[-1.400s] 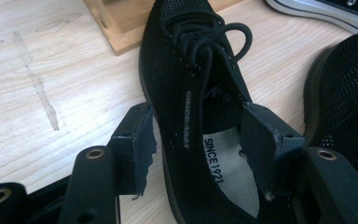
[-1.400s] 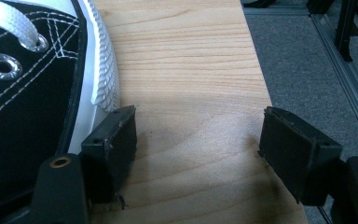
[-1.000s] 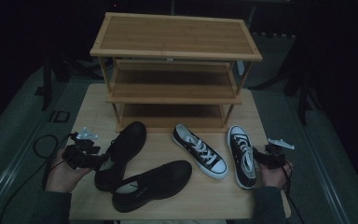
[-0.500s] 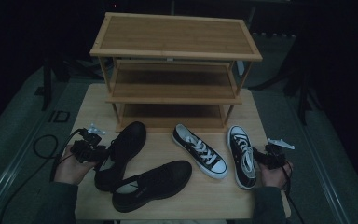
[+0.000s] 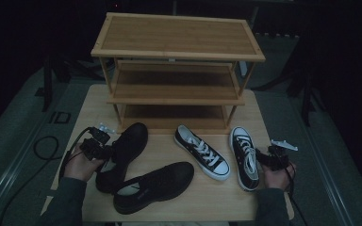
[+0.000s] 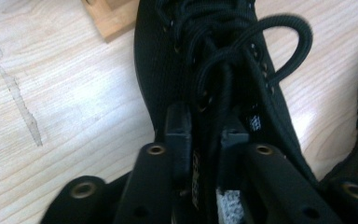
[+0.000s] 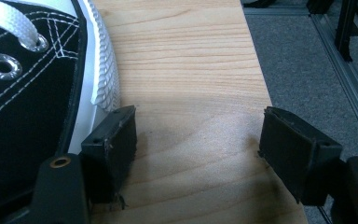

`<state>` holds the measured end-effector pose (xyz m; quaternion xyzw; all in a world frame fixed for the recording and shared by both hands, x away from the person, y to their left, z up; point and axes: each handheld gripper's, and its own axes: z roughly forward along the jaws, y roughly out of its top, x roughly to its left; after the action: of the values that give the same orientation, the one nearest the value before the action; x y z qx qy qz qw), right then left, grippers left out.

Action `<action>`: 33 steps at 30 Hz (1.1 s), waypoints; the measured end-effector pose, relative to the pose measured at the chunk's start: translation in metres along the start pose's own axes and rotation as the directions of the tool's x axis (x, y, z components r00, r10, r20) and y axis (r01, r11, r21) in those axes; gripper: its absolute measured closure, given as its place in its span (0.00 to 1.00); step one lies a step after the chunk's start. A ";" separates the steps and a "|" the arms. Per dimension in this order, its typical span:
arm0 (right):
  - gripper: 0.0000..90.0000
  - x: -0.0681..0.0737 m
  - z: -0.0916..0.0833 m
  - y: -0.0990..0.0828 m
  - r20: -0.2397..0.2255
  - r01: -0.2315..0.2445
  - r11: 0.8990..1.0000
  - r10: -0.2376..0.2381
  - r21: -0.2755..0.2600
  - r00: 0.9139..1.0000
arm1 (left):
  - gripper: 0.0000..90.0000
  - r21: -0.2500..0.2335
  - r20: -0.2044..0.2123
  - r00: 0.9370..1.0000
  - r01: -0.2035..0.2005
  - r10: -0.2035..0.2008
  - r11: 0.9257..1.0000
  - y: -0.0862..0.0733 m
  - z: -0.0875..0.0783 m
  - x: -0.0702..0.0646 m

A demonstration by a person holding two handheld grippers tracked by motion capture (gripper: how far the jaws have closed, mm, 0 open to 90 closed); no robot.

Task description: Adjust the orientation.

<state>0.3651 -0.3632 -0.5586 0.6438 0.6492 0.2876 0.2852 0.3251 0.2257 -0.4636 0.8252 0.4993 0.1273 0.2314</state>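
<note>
Two black lace-up shoes lie at the table's left. In the high view my left gripper is at the inner side of the farther black shoe. In the left gripper view its jaws have just been closing and now pinch that shoe's tongue and laces between the pads. The nearer black shoe lies free beside it. My right gripper rests on the table's right side, open and holding nothing. In the right gripper view its left pad sits against the white sole of a black-and-white sneaker.
A three-tier wooden shoe rack stands at the back of the wooden table. The right-hand sneaker and a second black-and-white sneaker lie in front of it. The table's right edge drops to grey floor close to my right gripper.
My left gripper has moved right onto the farther black shoe and its jaws have narrowed around the tongue. The right gripper and the other shoes have not moved.
</note>
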 end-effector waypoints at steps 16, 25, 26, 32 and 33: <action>0.30 0.000 0.000 0.000 0.000 0.000 1.000 0.000 0.000 1.000 | 0.96 -0.089 0.019 0.996 0.086 -0.084 0.992 0.012 -0.004 0.005; 0.30 0.000 0.000 0.000 0.000 0.000 1.000 0.000 0.000 1.000 | 0.96 -0.126 0.029 0.993 0.117 -0.114 0.985 0.040 0.009 0.008; 0.30 0.000 0.000 0.000 0.000 0.000 1.000 0.000 0.000 1.000 | 0.96 -0.132 0.032 0.993 0.120 -0.116 0.984 0.044 0.012 0.008; 0.30 0.000 0.000 0.000 0.000 0.000 1.000 0.000 0.000 1.000 | 0.96 -0.171 0.038 0.984 0.177 -0.173 0.969 0.065 0.027 0.012; 0.30 0.000 0.000 0.000 0.000 0.000 1.000 0.000 0.000 1.000 | 0.96 -0.171 0.036 0.984 0.180 -0.177 0.969 0.069 0.028 0.012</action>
<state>0.3652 -0.3633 -0.5586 0.6438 0.6493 0.2876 0.2851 0.3959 0.2023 -0.4534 0.7549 0.5562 0.1403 0.3180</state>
